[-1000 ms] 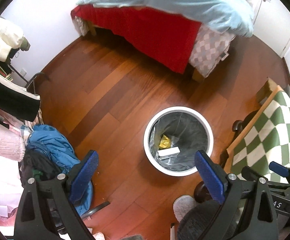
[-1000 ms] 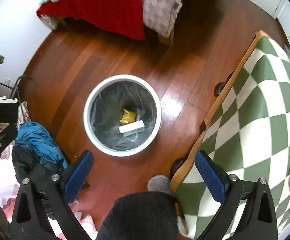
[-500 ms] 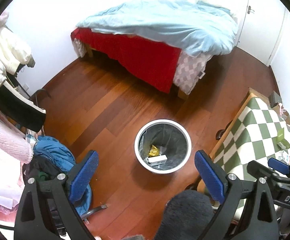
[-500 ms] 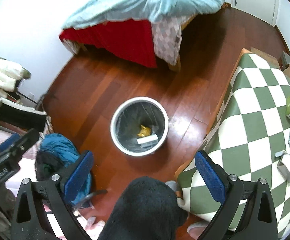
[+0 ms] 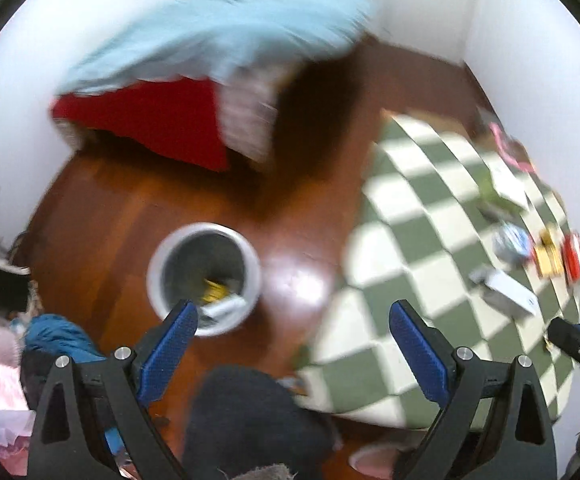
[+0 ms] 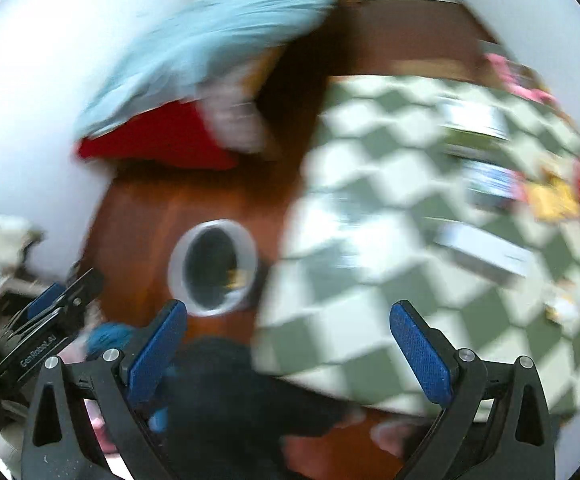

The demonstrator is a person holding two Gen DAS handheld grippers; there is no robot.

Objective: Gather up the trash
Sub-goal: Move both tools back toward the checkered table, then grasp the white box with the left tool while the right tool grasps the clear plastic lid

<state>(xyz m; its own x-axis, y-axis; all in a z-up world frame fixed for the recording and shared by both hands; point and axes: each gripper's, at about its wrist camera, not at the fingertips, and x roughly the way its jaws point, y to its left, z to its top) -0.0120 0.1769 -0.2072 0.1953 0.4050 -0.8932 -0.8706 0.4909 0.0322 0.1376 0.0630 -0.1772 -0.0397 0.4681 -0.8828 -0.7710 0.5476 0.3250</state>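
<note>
While both views are blurred, I list: my left gripper (image 5: 294, 334), blue pads spread wide, holding nothing; my right gripper (image 6: 287, 334), likewise wide and empty. Round white bin with dark liner (image 5: 245, 248) on the red-brown wooden floor (image 5: 101, 216), yellow scrap (image 5: 213, 291) inside. Green-and-white checked tablecloth (image 5: 422, 240) bearing small packets, too blurred to identify.

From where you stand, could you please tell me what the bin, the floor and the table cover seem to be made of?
Bin: smooth white rim, likely plastic, with a grey, probably plastic liner inside. Floor: reddish-brown wood planks, glossy, given the bright glare patch. Table cover: green-and-white checks hanging over the table's edge, so probably cloth or vinyl; blur leaves that open.
</note>
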